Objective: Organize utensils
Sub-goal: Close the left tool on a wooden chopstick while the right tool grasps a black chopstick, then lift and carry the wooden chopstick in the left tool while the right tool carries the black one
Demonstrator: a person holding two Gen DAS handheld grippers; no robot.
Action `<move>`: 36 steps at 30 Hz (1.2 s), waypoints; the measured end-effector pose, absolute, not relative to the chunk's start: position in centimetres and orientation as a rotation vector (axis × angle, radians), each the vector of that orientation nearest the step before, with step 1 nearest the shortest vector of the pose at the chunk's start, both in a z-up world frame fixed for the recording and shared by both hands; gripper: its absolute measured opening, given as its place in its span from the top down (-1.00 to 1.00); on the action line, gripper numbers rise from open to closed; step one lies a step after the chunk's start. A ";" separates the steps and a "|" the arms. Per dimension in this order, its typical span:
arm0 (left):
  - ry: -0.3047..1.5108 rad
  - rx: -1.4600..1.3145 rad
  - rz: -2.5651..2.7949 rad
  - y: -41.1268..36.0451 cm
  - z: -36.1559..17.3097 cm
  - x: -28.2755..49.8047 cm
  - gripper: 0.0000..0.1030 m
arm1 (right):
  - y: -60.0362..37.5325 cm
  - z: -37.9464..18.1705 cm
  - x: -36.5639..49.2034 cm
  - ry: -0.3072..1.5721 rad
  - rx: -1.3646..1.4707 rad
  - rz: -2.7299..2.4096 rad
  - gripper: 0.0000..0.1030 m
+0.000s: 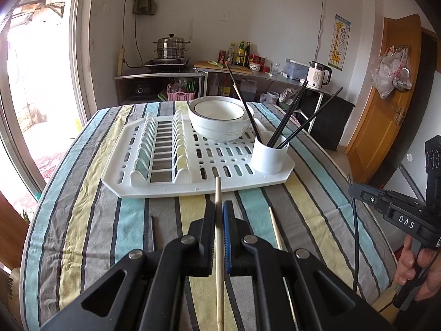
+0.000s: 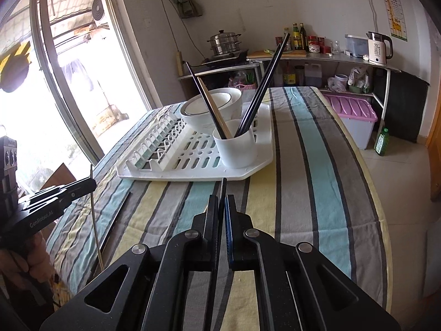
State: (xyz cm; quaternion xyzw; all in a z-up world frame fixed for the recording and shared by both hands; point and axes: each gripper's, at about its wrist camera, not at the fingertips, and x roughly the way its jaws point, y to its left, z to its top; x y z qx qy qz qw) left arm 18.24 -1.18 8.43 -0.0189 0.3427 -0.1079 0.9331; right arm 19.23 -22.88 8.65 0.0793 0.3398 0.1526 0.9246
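The left gripper (image 1: 219,207) is pinched on a pale wooden chopstick (image 1: 219,248), which runs lengthwise between the black pad and the blue one, its tip poking out ahead toward the rack. The right gripper (image 2: 222,201) is likewise pressed together on a thin black chopstick (image 2: 222,189), only a short dark end showing past the fingertips. Each stick lies in line with the fingers, which probably makes it easier to steer its end into a narrow opening.

Beyond both grippers, on the striped cloth-covered table (image 1: 82,220), lies a white slotted plastic drying rack (image 1: 209,165). On its near right corner stands a white cylindrical utensil cup (image 1: 268,155), already holding several black chopsticks and one pale one that lean outward. That cup looks to be the goal, so both held sticks likely belong there. Behind it two stacked white bowls with dark rims (image 1: 217,118) sit on the rack.

Two more pieces remain on the cloth: a second pale wooden chopstick (image 1: 275,229) just right of the left gripper, and a dark stick (image 1: 155,229) to its left.
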 end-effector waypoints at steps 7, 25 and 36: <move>0.645 -0.037 -0.237 -1.2 10.5 17.8 0.88 | -23.2 11.7 18.4 0.595 0.155 0.326 0.92; 0.599 -0.044 -0.298 -1.7 13.0 17.9 0.89 | -23.7 14.7 17.7 0.488 0.139 0.316 0.92; 0.612 -0.041 -0.339 -3.1 13.9 20.9 0.89 | -23.7 16.8 19.2 0.446 0.108 0.307 0.92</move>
